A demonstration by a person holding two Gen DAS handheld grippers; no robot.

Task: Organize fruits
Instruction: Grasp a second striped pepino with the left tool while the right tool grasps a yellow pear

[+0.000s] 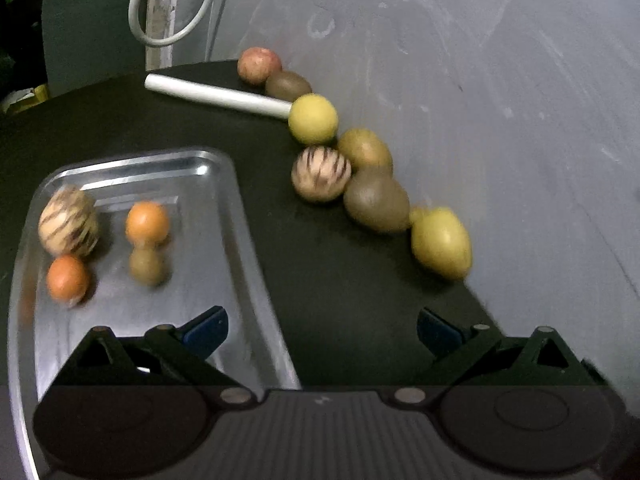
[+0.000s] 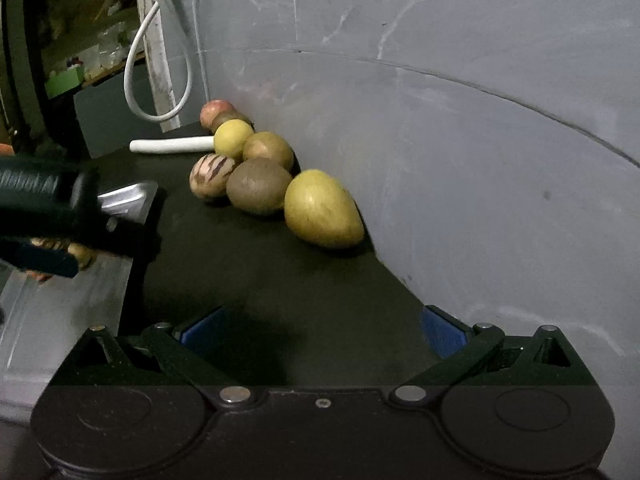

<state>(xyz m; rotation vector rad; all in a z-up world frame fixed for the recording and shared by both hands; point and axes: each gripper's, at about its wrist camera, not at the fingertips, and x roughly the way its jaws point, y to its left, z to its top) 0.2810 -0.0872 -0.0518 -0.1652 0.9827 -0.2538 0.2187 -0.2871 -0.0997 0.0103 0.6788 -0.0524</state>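
Note:
A metal tray (image 1: 228, 216) on the black table holds a striped melon (image 1: 68, 222), two oranges (image 1: 147, 222) (image 1: 67, 278) and a small brown fruit (image 1: 148, 266). Several fruits line the grey wall: a lemon (image 1: 440, 242), a kiwi (image 1: 376, 200), a striped ball (image 1: 320, 174), a yellow ball (image 1: 313, 119), more behind. My left gripper (image 1: 322, 330) is open and empty, over the tray's right rim. My right gripper (image 2: 322, 330) is open and empty, short of the lemon (image 2: 322, 210) and kiwi (image 2: 258, 190). The left gripper (image 2: 60, 216) shows over the tray (image 2: 64, 312) in the right wrist view.
A white tube (image 1: 216, 94) lies on the table at the back, touching the yellow ball. A white cable loop (image 1: 172, 4) hangs behind. The grey wall (image 1: 500, 100) curves along the table's right edge. Dark table (image 2: 260, 280) lies between tray and fruit row.

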